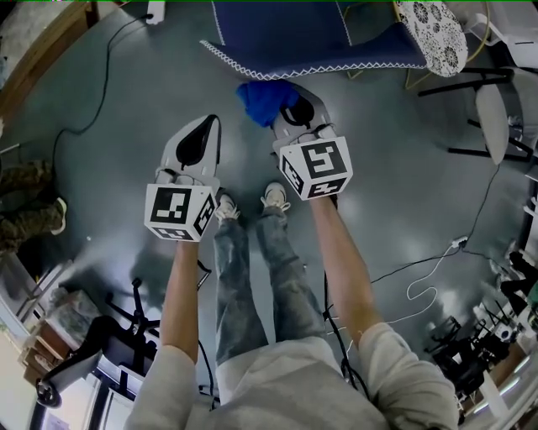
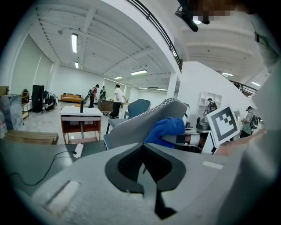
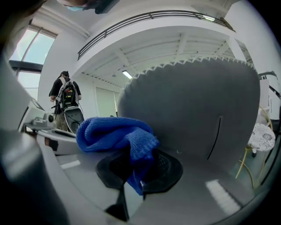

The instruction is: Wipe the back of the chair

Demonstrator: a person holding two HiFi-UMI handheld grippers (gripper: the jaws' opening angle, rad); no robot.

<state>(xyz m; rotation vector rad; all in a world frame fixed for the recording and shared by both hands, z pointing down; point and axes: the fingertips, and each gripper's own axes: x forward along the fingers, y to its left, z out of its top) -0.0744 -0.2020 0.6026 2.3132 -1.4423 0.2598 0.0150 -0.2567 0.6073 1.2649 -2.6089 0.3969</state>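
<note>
A blue cloth [image 1: 262, 99] [image 3: 116, 134] is bunched in my right gripper [image 1: 290, 107] [image 3: 138, 169], whose jaws are shut on it. The cloth sits just below the zigzag-stitched edge of the chair back [image 1: 286, 34], which fills the right gripper view as a grey curved panel [image 3: 193, 110]. My left gripper [image 1: 197, 143] [image 2: 144, 169] hangs shut and empty to the left, apart from the chair. From the left gripper view, the chair back [image 2: 140, 123] and the cloth [image 2: 166, 129] show beyond its jaws.
A white perforated seat [image 1: 433, 34] stands at the back right. Cables [image 1: 429, 277] trail across the grey floor, and a power strip [image 1: 155, 10] lies at the back. Black stands [image 1: 126, 323] are at lower left. People [image 2: 117, 99] stand far off.
</note>
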